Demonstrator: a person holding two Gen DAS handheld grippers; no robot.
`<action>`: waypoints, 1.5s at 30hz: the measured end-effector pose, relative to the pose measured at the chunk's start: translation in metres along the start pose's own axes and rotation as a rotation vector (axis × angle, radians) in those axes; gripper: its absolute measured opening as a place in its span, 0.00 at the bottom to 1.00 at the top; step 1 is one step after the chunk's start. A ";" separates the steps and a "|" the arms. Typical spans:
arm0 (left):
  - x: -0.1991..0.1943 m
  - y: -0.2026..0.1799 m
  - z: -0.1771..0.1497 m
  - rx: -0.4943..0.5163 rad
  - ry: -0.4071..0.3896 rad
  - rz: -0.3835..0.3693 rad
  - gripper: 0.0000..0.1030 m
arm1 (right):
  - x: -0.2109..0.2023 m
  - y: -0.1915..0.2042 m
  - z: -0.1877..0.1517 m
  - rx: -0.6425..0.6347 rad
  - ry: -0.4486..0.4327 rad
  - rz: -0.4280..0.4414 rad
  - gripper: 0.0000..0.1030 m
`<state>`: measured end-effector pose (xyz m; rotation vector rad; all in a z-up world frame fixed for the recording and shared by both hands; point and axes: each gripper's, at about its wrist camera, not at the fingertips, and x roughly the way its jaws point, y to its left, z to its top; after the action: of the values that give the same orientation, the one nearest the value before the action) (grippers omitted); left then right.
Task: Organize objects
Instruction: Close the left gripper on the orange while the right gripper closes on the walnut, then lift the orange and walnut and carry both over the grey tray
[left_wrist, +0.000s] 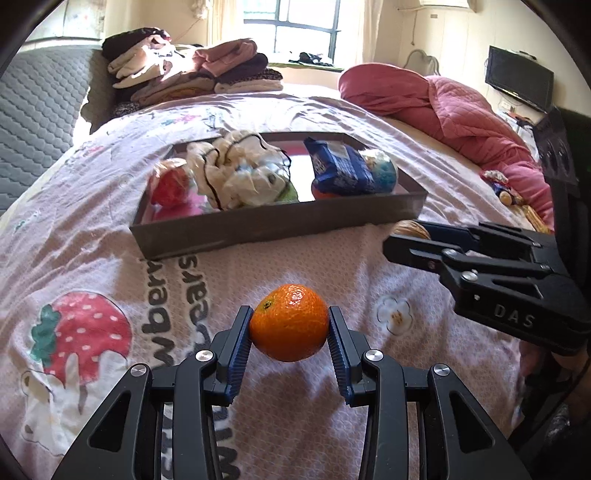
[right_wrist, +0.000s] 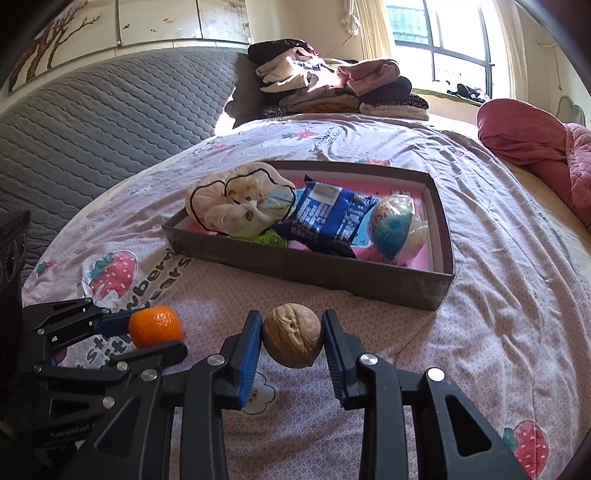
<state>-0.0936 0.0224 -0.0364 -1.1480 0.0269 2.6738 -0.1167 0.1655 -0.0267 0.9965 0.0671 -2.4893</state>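
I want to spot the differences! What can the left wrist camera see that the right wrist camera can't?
Only the left wrist view shows a red ball at the tray's left end, a black TV by the wall, and small snacks beside the pink quilt.

Only the right wrist view shows the tree painting above the grey headboard.

Both show the left tongs squeezing the orange, the right tongs squeezing the walnut, the grey tray with its blue packet, and the clothes pile.
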 end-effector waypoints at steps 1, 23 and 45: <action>-0.001 0.003 0.003 -0.003 -0.007 0.005 0.39 | -0.002 0.000 0.001 0.000 -0.008 -0.005 0.33; -0.004 0.048 0.063 -0.036 -0.138 0.105 0.39 | -0.015 -0.030 0.037 -0.022 -0.115 -0.151 0.33; 0.037 0.083 0.084 -0.069 -0.106 0.158 0.39 | 0.017 -0.070 0.044 0.007 -0.088 -0.248 0.33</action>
<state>-0.1965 -0.0421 -0.0112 -1.0625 0.0072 2.8925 -0.1859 0.2124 -0.0133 0.9299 0.1633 -2.7569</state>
